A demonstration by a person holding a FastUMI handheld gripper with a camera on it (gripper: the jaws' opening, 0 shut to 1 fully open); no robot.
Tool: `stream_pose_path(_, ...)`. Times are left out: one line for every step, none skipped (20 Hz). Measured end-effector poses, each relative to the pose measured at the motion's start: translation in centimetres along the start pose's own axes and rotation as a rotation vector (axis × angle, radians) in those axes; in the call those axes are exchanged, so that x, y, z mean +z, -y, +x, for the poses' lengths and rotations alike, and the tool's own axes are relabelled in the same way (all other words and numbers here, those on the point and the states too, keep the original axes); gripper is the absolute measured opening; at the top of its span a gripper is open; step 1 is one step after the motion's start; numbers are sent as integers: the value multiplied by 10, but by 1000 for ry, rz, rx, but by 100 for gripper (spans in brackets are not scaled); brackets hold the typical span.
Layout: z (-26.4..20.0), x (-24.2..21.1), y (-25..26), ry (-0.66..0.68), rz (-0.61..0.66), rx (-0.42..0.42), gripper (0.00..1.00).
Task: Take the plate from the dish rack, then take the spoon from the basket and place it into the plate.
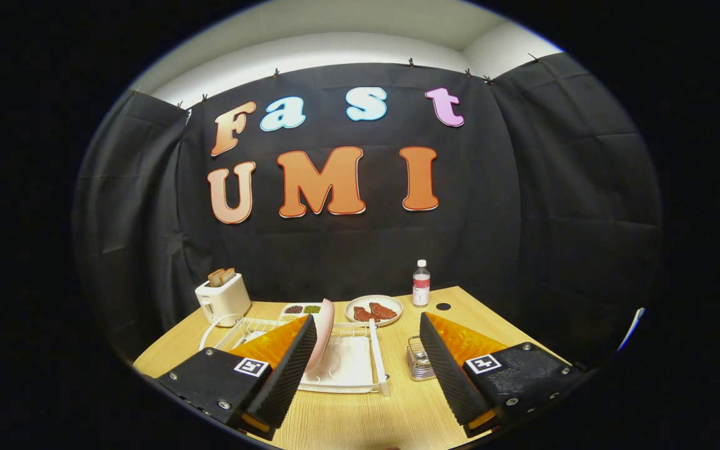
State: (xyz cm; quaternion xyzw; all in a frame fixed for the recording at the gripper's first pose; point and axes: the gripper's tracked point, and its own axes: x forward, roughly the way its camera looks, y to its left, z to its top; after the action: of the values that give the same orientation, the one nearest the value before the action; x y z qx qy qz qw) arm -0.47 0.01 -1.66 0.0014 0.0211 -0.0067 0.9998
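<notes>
Wooden surface [360,412] is carrying everything as I am holding my tool [369,369] low over its near edge, fingers [285,375] standing wide apart and gripping nothing. A pink plate [322,334] is standing on edge in the white dish rack [350,369], just beside the inner face of my left finger and seemingly brushing it, though I cannot tell whether they are truly touching. That rack is lying mostly between the two fingers, its wire frame reaching back past the left one. A small wire basket [419,359] is sitting just inside my right finger, to the right of the rack; whatever it is holding is too small for me to make out. Beyond the fingers, a white toaster [222,299] with bread slices is standing toward the back left, a divided tray of small dark and green bits [300,310] is resting behind the rack, and a pale plate of reddish food [374,310] is sitting near a capped plastic bottle [421,284]. Black cloth is hanging behind it all.
</notes>
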Motion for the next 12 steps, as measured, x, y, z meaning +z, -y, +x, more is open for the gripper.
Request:
stream_pose_path(0, -1, -1, -2, -3, 1, 99)
stream_pose_path(0, -3, -1, -5, -6, 1, 99)
stream_pose_path(1, -3, -2, -7, -7, 3, 99)
stream_pose_path(1, -3, -3, -8, -6, 5, 99)
stream_pose_path(3, -3, -3, -10, -5, 7, 99)
stream_pose_path(5, -3, -4, -12, -4, 8, 99)
stream_pose_path(6, -4, -4, -15, -2, 9, 99)
stream_pose_path(9, -4, -5, -19, 0, 12, 99)
stream_pose_path(11, -5, -8, -22, 1, 15, 99)
stream_pose_path(14, -5, -10, -25, -1, 19, 99)
stream_pose_path(17, -5, -12, -27, -5, 23, 99)
stream_pose_path(21, -5, -14, -30, -9, 29, 99)
